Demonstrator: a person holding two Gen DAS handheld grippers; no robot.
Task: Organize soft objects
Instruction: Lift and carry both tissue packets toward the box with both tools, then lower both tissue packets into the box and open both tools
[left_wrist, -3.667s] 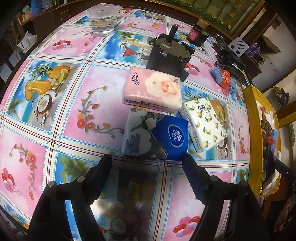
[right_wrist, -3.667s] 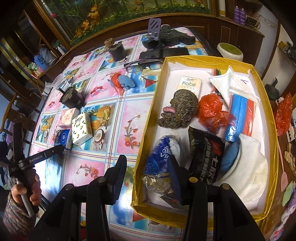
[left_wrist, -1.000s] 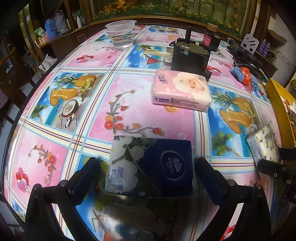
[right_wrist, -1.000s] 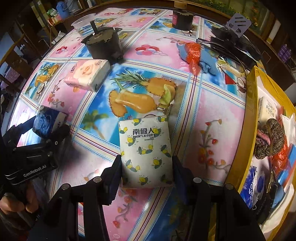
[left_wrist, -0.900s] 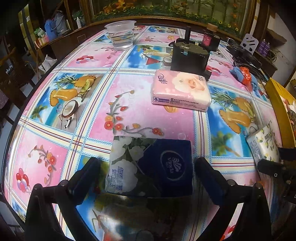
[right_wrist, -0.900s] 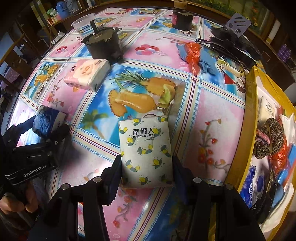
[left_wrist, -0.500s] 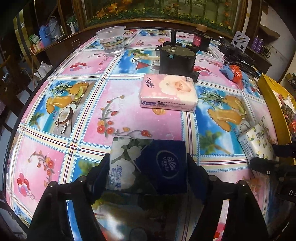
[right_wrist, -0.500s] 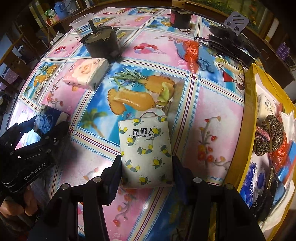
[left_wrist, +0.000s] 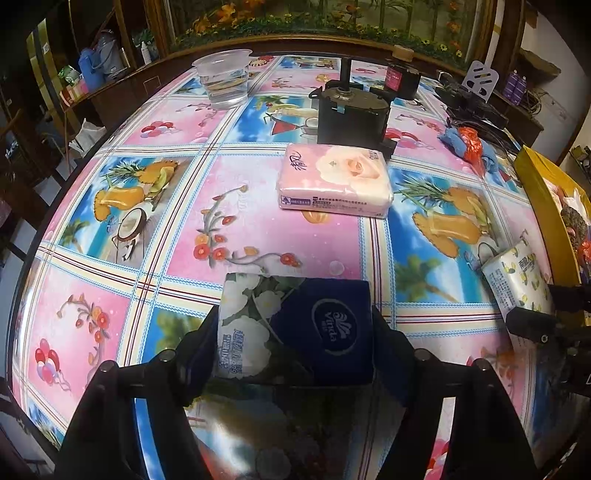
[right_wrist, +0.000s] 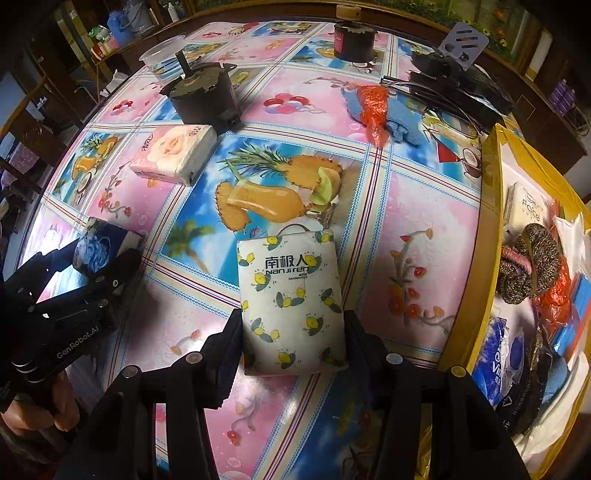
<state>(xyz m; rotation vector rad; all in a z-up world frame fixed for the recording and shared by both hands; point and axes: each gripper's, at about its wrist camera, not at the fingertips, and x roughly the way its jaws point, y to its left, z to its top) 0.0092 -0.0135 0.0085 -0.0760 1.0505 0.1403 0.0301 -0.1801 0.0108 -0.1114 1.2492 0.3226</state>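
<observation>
Two hand-held grippers clamp tissue packs on the worktop (left_wrist: 258, 206): left hand-held gripper (left_wrist: 293, 339) on a blue Vinda pack (left_wrist: 295, 328), near end hidden; right hand-held gripper (right_wrist: 291, 343) on a lemon-print Nanjiren pack (right_wrist: 291, 302). Yellow box (right_wrist: 484, 258) cut off.

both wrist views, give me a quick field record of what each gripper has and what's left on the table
left gripper: closed on the blue Vinda tissue pack, a finger on each side
right gripper: closed on the white lemon-print tissue pack
still loose: pink rose tissue pack, lying flat in front of the black motor
yellow box: at the right table edge, already holds soft items
table: fruit-print cloth; clear plastic cup at the far side
</observation>
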